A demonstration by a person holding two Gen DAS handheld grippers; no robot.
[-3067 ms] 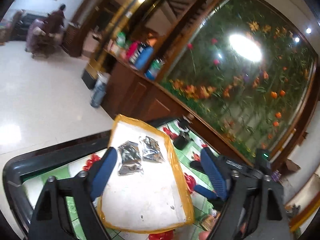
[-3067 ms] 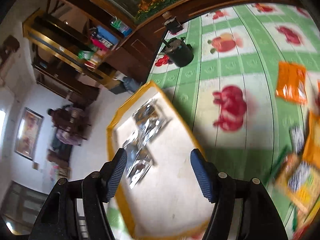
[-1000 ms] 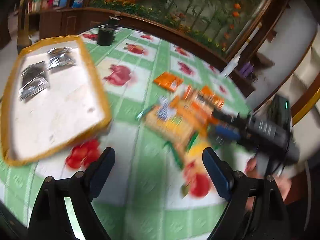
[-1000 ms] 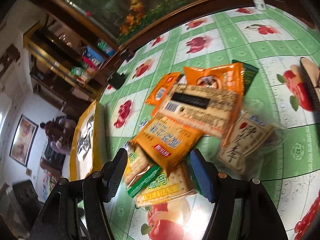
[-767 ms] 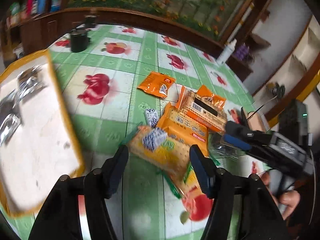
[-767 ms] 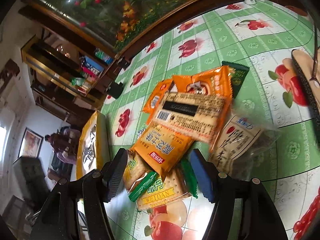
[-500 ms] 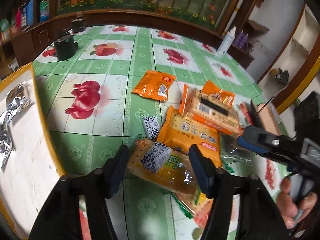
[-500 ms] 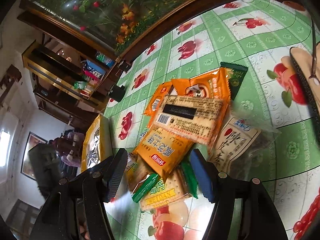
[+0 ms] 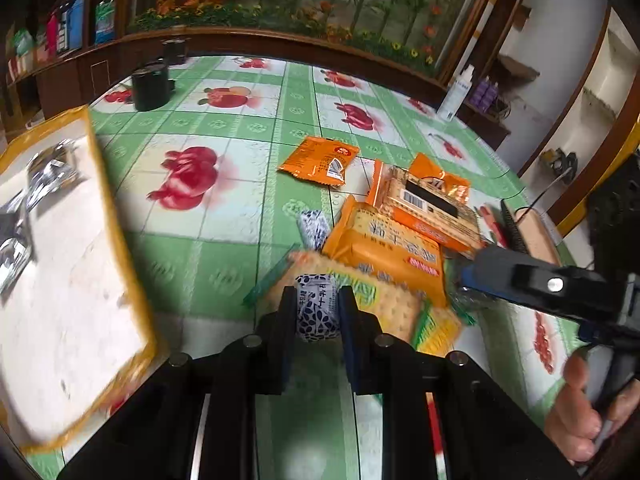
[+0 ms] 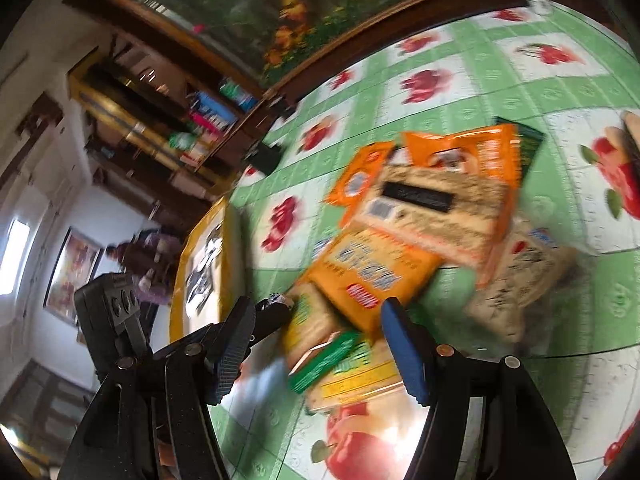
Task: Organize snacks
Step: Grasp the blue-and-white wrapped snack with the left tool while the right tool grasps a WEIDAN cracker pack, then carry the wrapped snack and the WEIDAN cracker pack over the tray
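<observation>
My left gripper (image 9: 316, 312) is shut on a small blue-and-white patterned snack packet (image 9: 317, 307), on top of a yellow cracker pack (image 9: 384, 304). A pile of orange snack packs (image 9: 404, 220) lies beyond it on the green fruit-print tablecloth. A second small blue-and-white packet (image 9: 312, 227) lies beside the pile. My right gripper (image 10: 320, 352) is open over the near end of the same pile (image 10: 384, 272), holding nothing. It also shows in the left wrist view (image 9: 532, 284) at the right. An orange-rimmed tray (image 9: 60, 280) with silver packets (image 9: 48, 176) sits at the left.
A single orange packet (image 9: 320, 162) lies apart, farther back. A black cup (image 9: 150, 88) stands at the table's far left. A white spray bottle (image 9: 454, 94) stands at the far right edge. A dark brush-like object (image 9: 520, 232) lies right of the pile.
My left gripper swung from the tray to the snack pile and closed on the small blue-and-white packet. My right gripper also came over the pile and stays open.
</observation>
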